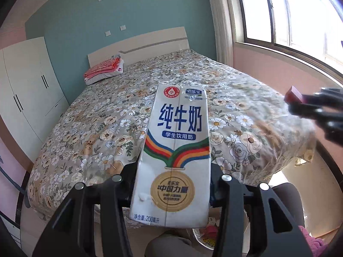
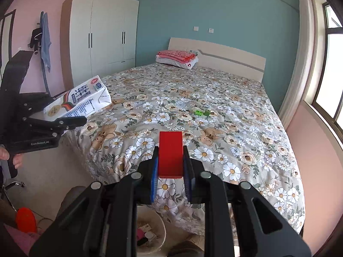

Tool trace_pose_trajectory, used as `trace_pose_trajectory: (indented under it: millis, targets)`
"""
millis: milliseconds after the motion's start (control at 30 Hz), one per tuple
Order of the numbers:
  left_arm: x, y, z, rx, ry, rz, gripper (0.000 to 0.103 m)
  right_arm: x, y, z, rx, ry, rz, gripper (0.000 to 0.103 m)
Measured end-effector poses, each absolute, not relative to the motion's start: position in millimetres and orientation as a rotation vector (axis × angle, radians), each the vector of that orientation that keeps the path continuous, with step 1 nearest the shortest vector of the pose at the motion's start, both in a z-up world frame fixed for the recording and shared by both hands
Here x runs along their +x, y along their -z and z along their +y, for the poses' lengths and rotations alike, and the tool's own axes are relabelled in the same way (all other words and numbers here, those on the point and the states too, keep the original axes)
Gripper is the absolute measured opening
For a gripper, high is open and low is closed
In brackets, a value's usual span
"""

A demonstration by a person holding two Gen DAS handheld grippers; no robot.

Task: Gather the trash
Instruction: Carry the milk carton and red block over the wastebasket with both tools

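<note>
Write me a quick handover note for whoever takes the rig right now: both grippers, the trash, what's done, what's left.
Left gripper: jaws shut on the white milk carton, held up at the foot of the bed.
Right gripper: jaws shut on the red block.
Bin: on the floor below the right gripper, already holding some items.
Done: both pieces picked up.
Left: drop the carton and the block into the bin. Two small green pieces lie on the bedspread; whether they are trash I cannot tell.
</note>
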State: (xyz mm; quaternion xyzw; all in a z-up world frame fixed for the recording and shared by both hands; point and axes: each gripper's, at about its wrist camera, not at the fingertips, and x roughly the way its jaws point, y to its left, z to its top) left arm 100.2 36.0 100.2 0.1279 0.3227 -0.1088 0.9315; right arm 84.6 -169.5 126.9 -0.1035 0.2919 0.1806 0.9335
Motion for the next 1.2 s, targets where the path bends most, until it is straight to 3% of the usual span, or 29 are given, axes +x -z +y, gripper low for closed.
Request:
trace_pose_trajectory:
  millis: [433,1200]
  targets:
    - [96.5,25.9,48.6,0.186,0.310,0.948,0.049,84.0,2.9,-145.2,-0.209,-0.442,0.865,0.021]
    - [116.5,225.8,1.0,0.171,0.435,1.375,0.049,117.7,207.2,-140.2,-0.115,-0.405,1.299,0.021]
